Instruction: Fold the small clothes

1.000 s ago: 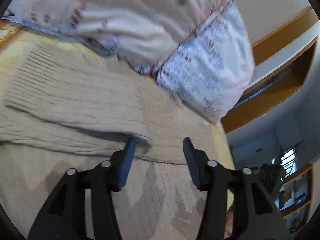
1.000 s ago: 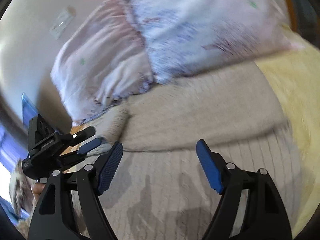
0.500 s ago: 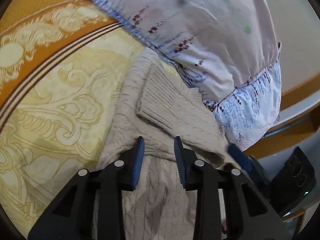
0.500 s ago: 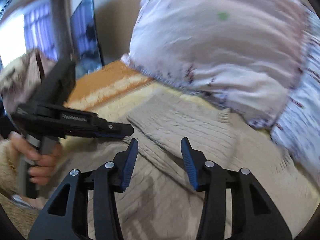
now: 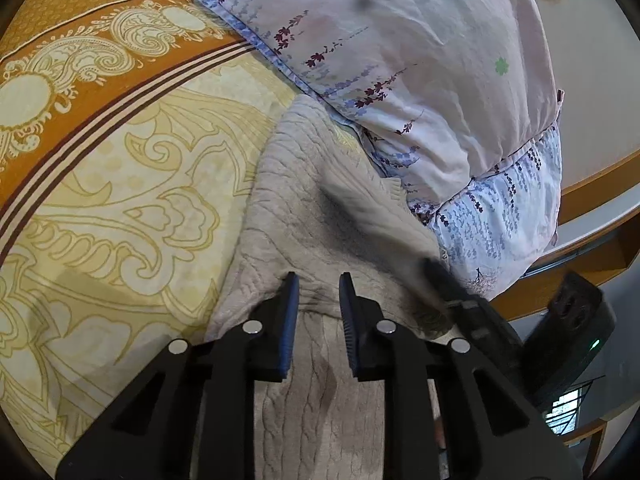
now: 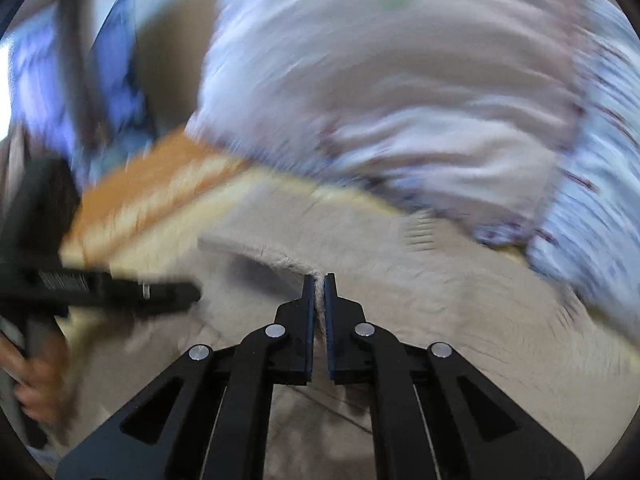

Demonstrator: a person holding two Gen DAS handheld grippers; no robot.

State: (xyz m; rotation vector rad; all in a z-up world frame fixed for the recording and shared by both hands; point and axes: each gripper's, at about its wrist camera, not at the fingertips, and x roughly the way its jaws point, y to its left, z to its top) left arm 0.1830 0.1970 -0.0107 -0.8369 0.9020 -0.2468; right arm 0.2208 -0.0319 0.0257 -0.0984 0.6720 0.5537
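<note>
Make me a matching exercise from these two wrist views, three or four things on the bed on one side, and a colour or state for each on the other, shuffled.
Things:
1. knit sweater
2. pillow
3. bedspread
4. right gripper

States:
A. yellow and orange, ornamented
B. jaws pinching a fold of knit
C. beige, lying on the bed
D. pale with floral print

Pairs: 1-C, 2-D, 3-A, 4-B

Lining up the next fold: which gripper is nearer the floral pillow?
Right. The right gripper, pinching the beige knit sweater, sits beside the floral pillow; the left gripper is farther out.
</note>
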